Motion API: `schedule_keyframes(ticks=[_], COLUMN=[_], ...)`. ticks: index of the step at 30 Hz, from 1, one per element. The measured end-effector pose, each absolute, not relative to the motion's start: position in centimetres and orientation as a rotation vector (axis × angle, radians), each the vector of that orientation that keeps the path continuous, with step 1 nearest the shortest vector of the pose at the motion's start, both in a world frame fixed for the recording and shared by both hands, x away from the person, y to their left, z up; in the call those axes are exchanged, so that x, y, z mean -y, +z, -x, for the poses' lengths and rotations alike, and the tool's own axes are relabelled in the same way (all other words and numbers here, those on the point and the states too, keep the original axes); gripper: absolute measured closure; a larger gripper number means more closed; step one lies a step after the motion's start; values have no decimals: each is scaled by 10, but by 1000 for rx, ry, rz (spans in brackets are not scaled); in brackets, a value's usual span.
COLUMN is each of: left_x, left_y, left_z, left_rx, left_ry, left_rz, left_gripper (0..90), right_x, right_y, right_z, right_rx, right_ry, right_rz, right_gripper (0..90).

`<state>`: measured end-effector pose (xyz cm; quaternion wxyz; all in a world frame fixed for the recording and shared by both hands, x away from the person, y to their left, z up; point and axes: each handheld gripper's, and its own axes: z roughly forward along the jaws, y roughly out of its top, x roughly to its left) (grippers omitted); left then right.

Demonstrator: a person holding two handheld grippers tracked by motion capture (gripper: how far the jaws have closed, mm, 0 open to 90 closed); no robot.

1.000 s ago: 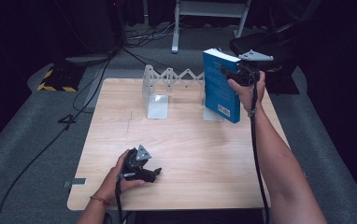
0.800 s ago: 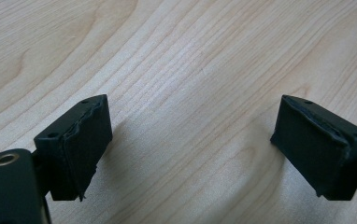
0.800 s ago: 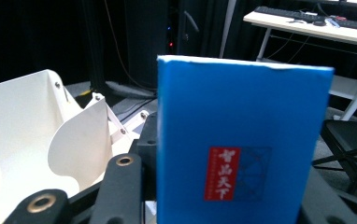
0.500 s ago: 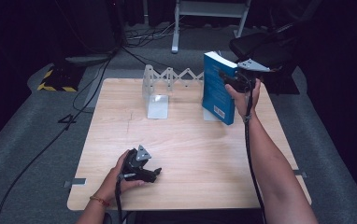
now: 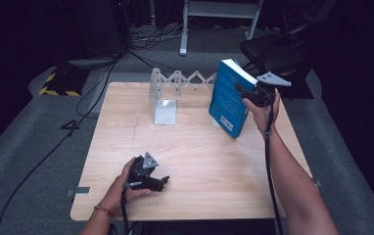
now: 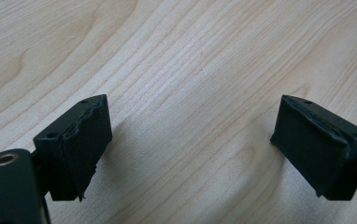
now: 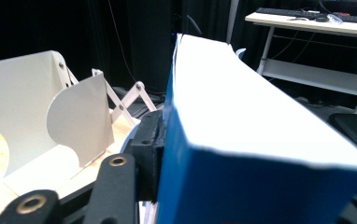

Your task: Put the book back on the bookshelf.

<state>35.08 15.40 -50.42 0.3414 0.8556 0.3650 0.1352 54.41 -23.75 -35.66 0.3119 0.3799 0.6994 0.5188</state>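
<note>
Gripping blue book [image 5: 229, 100] w/ right gripper [image 5: 247, 93], upper right of high view; book tilted, lower corner down on bench [image 5: 199, 161], top leaning toward frame's upper left. Jaws have just been opening a bit, book between them; in right gripper view one black pad [image 7: 149, 149] pressed flat vs blue cover, white page edge [image 7: 242, 116] running away to upper centre. Far pad hidden behind book. Sitting just right of white folding rack [image 5: 175, 85] at bench's far edge, near its right end; can't tell if touching. Rack's white plate [image 7: 81, 119] and scissor links at left of right gripper view.

Resting on bench, lower left of centre in high view: left gripper [image 5: 163, 182], hand wrapped round body, grey 3-cornered plate on top. Jaws wide, nothing betw. them; left gripper view has both black pads [image 6: 83, 140] apart at frame's lower corners, bare wood grain between. Well apart from book and rack.

Lying on grey floor, upper left of high view: black cables, yellow-black striped block [image 5: 60, 84].
</note>
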Motion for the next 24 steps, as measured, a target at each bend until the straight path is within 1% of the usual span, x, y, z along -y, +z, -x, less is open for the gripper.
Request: schedule_keyframes(ticks=[10, 15, 22, 24], left_x=[-154, -153, -153, -153], left_y=[-504, -504, -504, -504], left_z=[-351, -351, -351, -351], left_rx=[-947, -952, -951, -952], left_ry=[349, 354, 352, 352], left_rz=[-2227, -2224, -2224, -2224], left_gripper=[118, 112, 112, 112], right_x=[246, 250, 254, 256], right_y=[-363, -369, -381, -385], right_z=[-526, -519, -511, -509], right_rx=[-1856, -1873, -1896, -1896], right_ry=[1327, 1276, 1261, 1267], right_rz=[-959, -916, -903, -911], right_gripper=[529, 494, 398, 389])
